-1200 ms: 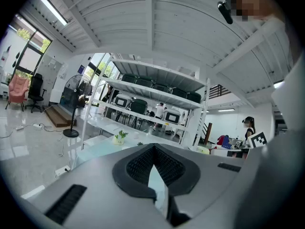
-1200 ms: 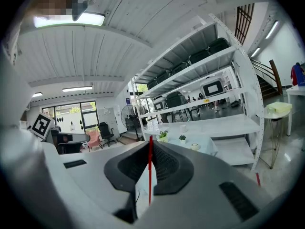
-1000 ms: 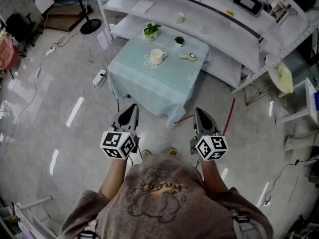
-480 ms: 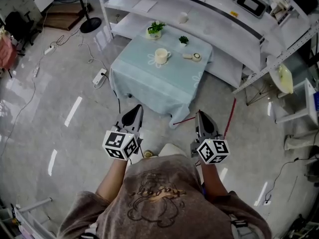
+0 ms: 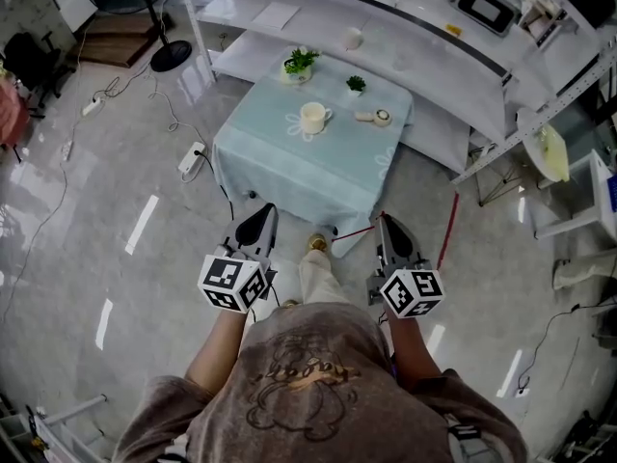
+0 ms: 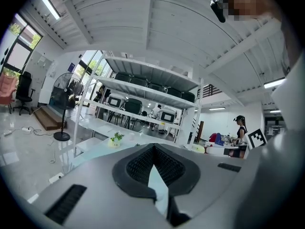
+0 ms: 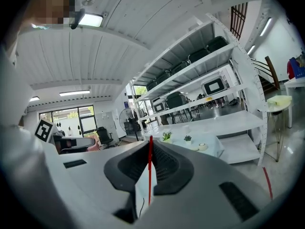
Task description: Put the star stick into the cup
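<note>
A thin red star stick (image 7: 149, 175) stands upright between the jaws of my right gripper (image 7: 150, 144), which is shut on it. In the head view the stick (image 5: 357, 231) runs from my right gripper (image 5: 386, 222) toward the table's near corner; I cannot make out its star end. The cream cup (image 5: 310, 118) stands on the light blue cloth of the low table (image 5: 289, 167), well ahead of both grippers. My left gripper (image 5: 260, 212) is held level beside the right one, jaws together with nothing in them (image 6: 153, 149).
Two small potted plants (image 5: 299, 63) (image 5: 356, 84) and a round white object (image 5: 377, 117) share the table. White shelving (image 5: 405, 37) runs behind it. A standing fan (image 5: 174, 51), a power strip (image 5: 192, 152) and cables lie left. A red rod (image 5: 445, 228) stands right.
The person has stepped toward the table, a leg now showing between the grippers. Both grippers moved forward with the body; the right still holds the stick.
</note>
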`<action>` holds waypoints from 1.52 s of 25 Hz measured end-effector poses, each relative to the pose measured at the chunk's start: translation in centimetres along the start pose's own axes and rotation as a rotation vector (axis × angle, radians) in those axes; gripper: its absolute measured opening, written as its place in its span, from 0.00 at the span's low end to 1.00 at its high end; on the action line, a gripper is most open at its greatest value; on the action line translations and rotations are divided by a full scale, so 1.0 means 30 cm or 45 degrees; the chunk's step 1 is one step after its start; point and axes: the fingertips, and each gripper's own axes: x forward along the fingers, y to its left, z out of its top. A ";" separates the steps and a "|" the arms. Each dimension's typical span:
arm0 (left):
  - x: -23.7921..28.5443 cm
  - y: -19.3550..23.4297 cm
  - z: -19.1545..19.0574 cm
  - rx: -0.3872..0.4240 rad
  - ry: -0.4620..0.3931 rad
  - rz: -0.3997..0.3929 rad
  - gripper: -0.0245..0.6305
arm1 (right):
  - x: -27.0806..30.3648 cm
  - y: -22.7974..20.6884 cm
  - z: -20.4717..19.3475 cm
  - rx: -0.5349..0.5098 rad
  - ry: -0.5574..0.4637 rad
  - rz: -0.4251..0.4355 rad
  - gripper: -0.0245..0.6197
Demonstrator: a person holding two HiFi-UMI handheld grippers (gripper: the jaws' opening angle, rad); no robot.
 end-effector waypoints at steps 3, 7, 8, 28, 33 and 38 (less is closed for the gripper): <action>0.045 0.037 0.016 0.000 -0.009 0.005 0.07 | 0.065 -0.010 0.009 0.003 -0.009 0.009 0.07; 0.117 0.089 0.033 -0.006 -0.011 0.014 0.07 | 0.160 -0.026 0.026 0.000 -0.014 0.024 0.07; 0.140 0.100 0.040 -0.008 -0.010 0.013 0.07 | 0.185 -0.033 0.033 -0.002 -0.015 0.025 0.07; 0.673 0.357 0.206 -0.035 0.000 0.059 0.07 | 0.776 -0.238 0.238 0.002 -0.009 0.073 0.07; 0.790 0.400 0.237 -0.049 -0.009 0.088 0.07 | 0.896 -0.281 0.291 -0.011 -0.008 0.113 0.07; 0.886 0.422 0.247 -0.050 0.005 0.088 0.07 | 0.978 -0.312 0.317 -0.001 -0.009 0.137 0.07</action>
